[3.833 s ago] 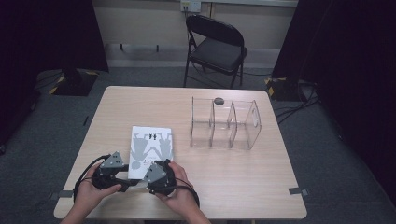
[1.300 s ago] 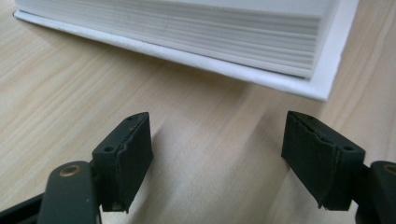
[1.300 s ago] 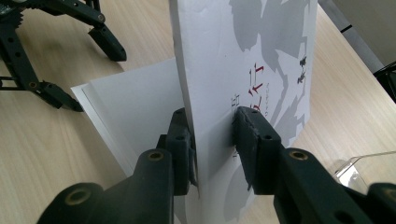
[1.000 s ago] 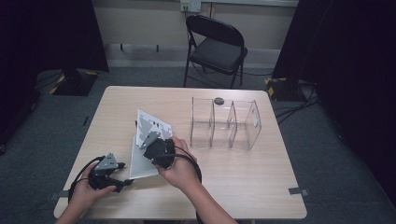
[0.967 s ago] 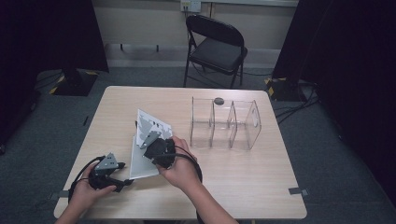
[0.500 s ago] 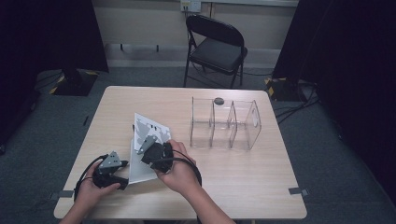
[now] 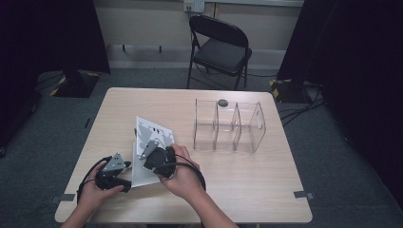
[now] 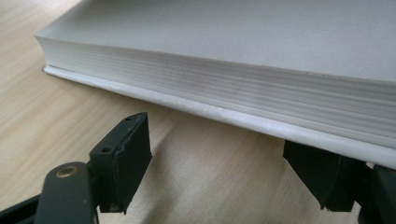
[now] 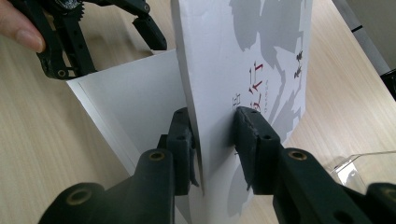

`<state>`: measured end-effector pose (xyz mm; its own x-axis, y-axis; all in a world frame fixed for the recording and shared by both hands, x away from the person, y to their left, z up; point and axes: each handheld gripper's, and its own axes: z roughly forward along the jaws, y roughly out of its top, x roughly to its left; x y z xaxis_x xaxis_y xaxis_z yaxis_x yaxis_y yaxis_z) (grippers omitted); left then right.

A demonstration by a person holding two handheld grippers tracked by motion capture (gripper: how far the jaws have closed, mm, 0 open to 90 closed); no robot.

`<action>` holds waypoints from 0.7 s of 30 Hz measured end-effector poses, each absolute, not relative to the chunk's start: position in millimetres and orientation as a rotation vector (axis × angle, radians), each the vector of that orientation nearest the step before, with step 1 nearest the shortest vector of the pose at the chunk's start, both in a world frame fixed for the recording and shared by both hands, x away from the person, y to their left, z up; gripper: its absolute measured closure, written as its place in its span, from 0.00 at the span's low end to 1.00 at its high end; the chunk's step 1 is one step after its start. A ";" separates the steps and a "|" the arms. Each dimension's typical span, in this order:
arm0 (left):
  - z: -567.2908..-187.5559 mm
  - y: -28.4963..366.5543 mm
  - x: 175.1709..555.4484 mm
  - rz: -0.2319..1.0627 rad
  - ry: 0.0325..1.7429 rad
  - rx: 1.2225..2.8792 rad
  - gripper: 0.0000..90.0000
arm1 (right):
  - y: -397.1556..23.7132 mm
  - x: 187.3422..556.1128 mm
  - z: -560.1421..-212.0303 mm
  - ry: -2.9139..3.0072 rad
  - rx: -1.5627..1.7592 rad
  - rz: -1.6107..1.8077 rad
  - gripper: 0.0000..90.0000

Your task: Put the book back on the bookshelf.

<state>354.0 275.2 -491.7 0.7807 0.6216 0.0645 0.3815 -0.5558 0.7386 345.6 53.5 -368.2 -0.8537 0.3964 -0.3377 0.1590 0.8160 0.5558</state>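
1. While the book lies near the front left corner of the table, its front cover stands lifted, tilted up off the white pages.
2. Pinching that cover near its edge, the right gripper has one pad on the plain inside and the other on the printed grey-and-white outside.
3. Spread apart, the left gripper sits low on the table just beside the book's left edge, nothing between its pads; one jaw lies under the overhanging lower cover.
4. From the left gripper view, the thick block of pages rests flat above the white lower cover.
5. Well apart, toward the far right side of the table, stands a clear rack with three compartments.
6. Behind the rack, near the far edge, sits a small dark round thing.
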 end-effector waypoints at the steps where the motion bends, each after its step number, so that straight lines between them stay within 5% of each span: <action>1: -490.7 275.4 354.0 0.421 0.732 2.230 0.25 | 53.7 345.8 -367.8 2.554 0.403 0.722 0.75; 21: -473.8 265.7 346.2 0.533 0.604 2.248 0.22 | 54.5 344.3 -356.9 2.584 0.355 0.691 0.75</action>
<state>346.2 265.7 -473.8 0.8035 0.5642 0.1900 0.2588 -0.6185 0.7420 344.3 54.5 -356.9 -0.8702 0.3498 -0.3469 0.1301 0.8423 0.5230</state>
